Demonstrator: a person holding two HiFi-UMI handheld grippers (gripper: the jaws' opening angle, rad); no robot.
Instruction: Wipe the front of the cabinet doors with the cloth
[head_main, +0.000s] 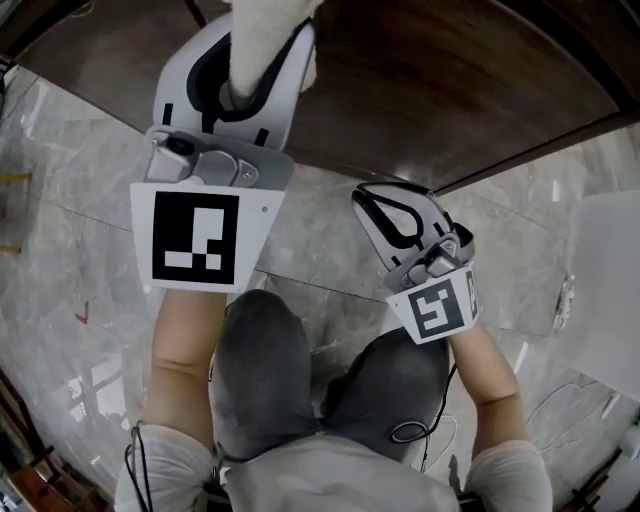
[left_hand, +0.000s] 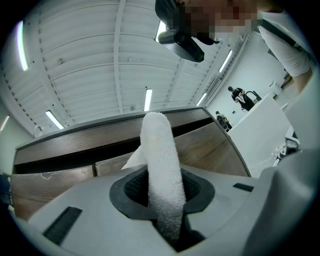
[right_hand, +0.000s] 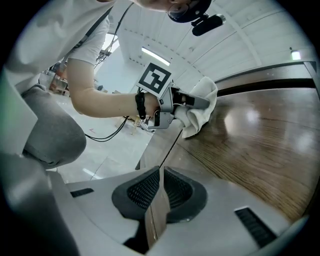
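White terry-pile cloth (left_hand: 161, 150), bunched into a thick roll and clenched at its lower part between the jaws of the left gripper (head_main: 262, 70); its free end stands up beyond the jaw tips. In the right gripper view the loose folds lie against the dark brown wood-grain cabinet door (right_hand: 250, 145), near that door's lower edge where it meets the grey marbled floor (head_main: 60, 200). Whether the folds are pressed on or merely touching cannot be told. The cloth is judged light, soft and limp: it should conform to the flat panel, drag little on the glossy surface, and slip from a loose hold if pulled hard sideways. The present hold across the bunched middle appears sound, since it leaves a padded end for contact; a grip nearer a corner would let the rest flop. The right gripper (right_hand: 159, 190) hangs lower along the same door, well apart from the cloth, its jaws drawn almost together on nothing, with only a thin slit between them.
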